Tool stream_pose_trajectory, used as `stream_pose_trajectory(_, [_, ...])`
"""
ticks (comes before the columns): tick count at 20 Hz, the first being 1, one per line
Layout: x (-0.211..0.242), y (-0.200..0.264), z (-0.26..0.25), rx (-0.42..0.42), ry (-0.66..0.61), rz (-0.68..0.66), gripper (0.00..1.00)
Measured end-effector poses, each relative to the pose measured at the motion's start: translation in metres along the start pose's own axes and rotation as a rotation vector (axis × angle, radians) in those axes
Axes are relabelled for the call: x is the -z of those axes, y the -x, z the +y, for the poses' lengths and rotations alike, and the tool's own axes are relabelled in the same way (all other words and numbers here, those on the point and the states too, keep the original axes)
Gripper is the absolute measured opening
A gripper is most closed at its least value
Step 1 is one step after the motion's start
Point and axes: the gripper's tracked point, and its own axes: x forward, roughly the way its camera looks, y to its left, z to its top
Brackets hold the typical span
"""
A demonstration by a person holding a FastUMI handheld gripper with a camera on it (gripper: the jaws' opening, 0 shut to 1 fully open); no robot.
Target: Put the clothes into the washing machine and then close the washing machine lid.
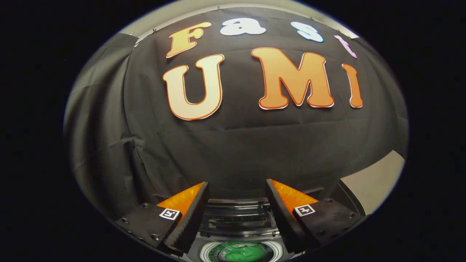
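Gripper view: looks forward along the two fingers toward the black cloth wall point(233, 145).
Gripper point(237, 187): jaws spread wide apart — holding nothing.
Washing machine point(238, 218): at 6 o'clock, between the fingers, lid raised.
Clothes point(242, 251): green fabric lying inside the round drum — below the fingertips.

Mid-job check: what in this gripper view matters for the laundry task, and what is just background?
Job:
- washing machine, lid up, below and between the fingers
- green clothes in its drum
- gripper, open, holding nothing

Background:
- black cloth wall
- pale surface beside the machine
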Motion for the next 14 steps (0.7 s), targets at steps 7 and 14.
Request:
stream_pose_trajectory(7, [0.018,-0.043,-0.019,0.053,0.015,0.075,0.99])
stream_pose_trajectory(14, [0.032,-0.063,-0.026,0.058,0.027,0.056,0.98])
